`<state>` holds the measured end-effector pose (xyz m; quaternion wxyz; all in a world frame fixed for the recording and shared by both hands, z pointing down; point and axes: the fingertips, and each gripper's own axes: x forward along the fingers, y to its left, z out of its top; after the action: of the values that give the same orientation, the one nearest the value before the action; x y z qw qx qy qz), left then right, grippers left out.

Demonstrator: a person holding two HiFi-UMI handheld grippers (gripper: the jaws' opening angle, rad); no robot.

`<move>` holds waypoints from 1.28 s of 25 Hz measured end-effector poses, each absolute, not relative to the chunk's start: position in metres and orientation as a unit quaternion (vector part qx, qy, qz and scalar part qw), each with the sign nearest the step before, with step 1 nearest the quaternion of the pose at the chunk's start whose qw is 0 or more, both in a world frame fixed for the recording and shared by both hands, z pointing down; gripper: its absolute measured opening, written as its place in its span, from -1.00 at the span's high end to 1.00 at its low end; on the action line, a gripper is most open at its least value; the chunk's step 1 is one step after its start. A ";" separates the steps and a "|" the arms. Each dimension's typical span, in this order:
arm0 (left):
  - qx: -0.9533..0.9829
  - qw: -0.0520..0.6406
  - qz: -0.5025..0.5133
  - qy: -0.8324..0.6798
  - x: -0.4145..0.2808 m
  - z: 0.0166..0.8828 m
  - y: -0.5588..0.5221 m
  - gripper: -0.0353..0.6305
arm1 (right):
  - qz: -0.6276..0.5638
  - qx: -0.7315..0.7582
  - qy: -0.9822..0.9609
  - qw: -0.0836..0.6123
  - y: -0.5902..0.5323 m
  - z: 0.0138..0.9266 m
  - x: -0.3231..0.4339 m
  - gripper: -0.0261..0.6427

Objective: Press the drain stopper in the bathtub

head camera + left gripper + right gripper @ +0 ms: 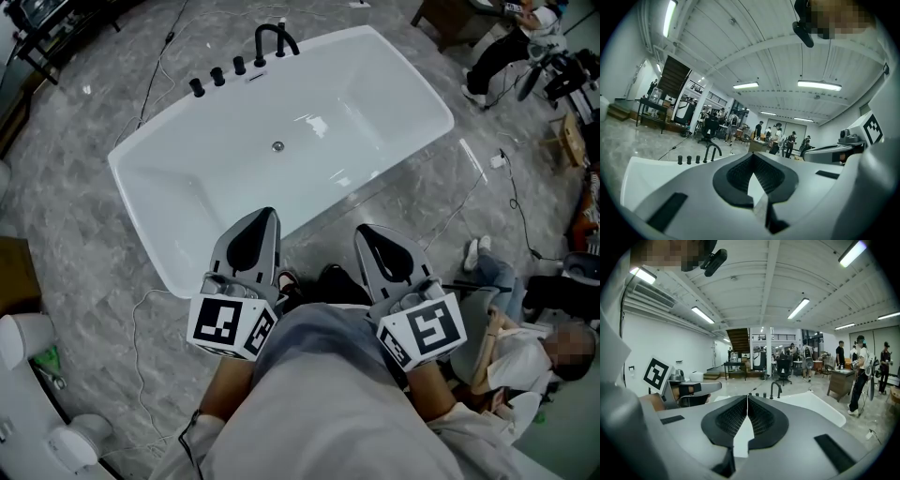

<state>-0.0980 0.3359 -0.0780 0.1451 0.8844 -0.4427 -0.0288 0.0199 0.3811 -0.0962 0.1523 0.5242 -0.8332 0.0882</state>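
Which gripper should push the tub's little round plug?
Left, probably: the left gripper points nearly straight at the small round metal drain stopper; the right gripper sits farther sideways. Both are shut.

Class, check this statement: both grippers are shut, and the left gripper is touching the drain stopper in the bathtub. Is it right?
No. The head view shows the left gripper held outside the bathtub, well clear of the drain stopper. Both it and the right gripper are shut, as stated.

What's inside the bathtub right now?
Only the drain stopper, at the middle of the bathtub floor; the rest looks bare white. The left tool covers a small part of the near wall.
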 end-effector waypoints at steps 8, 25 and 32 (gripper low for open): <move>0.877 0.144 -0.040 -0.456 -0.098 -0.078 0.314 0.88 | 0.072 0.522 -0.835 0.156 0.354 -0.102 0.027 0.87; 0.852 0.156 -0.001 -0.500 -0.026 -0.060 0.187 0.88 | 0.107 0.490 -0.853 0.144 0.208 -0.083 0.111 0.87; 0.830 0.148 0.018 -0.537 0.029 -0.052 0.141 0.88 | 0.133 0.459 -0.866 0.145 0.156 -0.061 0.165 0.86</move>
<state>0.0290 0.1407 -0.0520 0.1482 0.8304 -0.5368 0.0181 0.1647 0.1560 -0.0610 0.1447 0.4591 -0.8664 0.1329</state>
